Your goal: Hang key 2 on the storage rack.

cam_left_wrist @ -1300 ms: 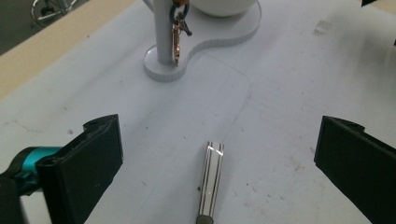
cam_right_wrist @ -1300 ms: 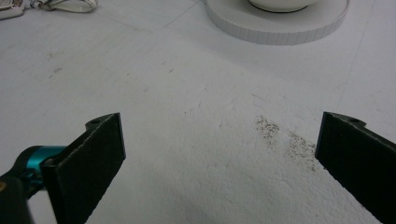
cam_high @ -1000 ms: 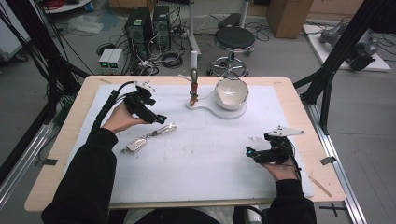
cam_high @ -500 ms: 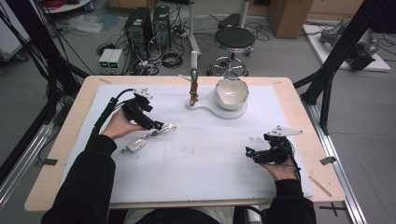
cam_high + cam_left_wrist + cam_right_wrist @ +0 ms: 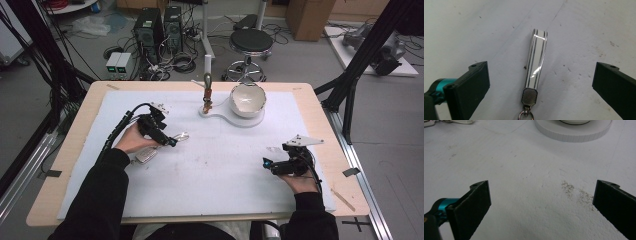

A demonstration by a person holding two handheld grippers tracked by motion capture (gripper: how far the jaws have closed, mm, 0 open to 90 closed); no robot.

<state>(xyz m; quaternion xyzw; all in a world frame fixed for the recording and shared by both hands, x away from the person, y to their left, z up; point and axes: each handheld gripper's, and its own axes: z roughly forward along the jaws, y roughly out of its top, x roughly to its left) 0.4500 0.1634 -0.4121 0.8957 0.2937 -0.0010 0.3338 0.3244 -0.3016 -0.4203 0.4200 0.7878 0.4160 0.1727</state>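
- Left tongs (image 5: 534, 82) spread wide, hovering over striped key strap (image 5: 536, 67) on the table (image 5: 210, 170).
- Right tongs (image 5: 266, 164) spread, holding nothing.

High view overhead facing forward, claw views close, sharing white mat (image 5: 215, 170).

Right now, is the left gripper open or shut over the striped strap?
Open. The left gripper has its fingers spread wide either side of the striped strap, which lies flat, untouched, on the white mat.

White strap (image 5: 536, 58) with dark stripes; black tongs (image 5: 541, 87); white bowl (image 5: 247, 98).
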